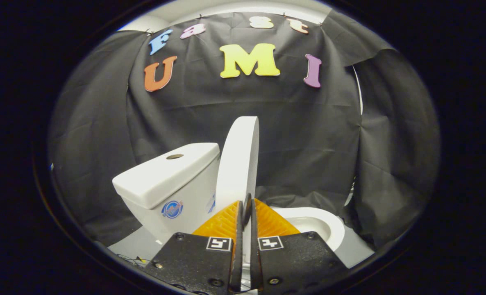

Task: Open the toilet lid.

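A booth draped in black cloth [308, 135] is seen behind a white toilet. Its tank [165, 180] stands left of the lid [239, 164], which is raised nearly upright, leaving the bowl [316, 223] to the right exposed. The gripper [247, 209] is held at the lid's lower edge, fingers drawn almost together, apparently pinching it to steady the lift.

Black cloth wall [308, 135] behind, grey floor [134, 246], thin cables [130, 259] at its edge

Glossy, seemingly ceramic toilet cistern [167, 176]; matt, creased cloth wall [308, 135].
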A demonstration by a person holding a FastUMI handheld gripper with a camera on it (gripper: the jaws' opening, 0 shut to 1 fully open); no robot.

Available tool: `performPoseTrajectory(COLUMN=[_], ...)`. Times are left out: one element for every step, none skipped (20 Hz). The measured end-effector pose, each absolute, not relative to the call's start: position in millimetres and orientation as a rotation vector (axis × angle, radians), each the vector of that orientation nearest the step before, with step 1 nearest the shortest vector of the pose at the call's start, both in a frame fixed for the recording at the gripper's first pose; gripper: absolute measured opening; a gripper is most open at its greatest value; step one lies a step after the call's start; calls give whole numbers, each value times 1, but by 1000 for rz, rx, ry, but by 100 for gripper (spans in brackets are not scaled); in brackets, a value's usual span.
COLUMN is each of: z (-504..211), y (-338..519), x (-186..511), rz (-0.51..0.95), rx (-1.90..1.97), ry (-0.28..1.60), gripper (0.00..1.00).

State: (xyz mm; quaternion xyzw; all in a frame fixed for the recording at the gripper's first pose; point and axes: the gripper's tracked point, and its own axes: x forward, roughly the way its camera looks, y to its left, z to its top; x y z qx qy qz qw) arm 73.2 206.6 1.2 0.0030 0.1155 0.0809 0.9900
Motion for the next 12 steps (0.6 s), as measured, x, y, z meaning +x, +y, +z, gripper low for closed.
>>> performPoseTrajectory(z=[1,1,1,0,0,0,0,-1,-1,-3,-3,-3], y=[211,215,219,224,228,231,235,240,244,248,253,257], x=[73,72,73,73,72,72,72,72,71,71,72,71], rz=[164,167,175,183,192,200,209,219,229,239,250,259], rx=[3,-1,-8,-16,-24,-33,-39,-46,-53,-63,-74,-83], ry=[227,223,220,219,221,223,225,228,230,231,231,228], gripper=[11,11,11,11,12,13,13,14,14,15,16,16])
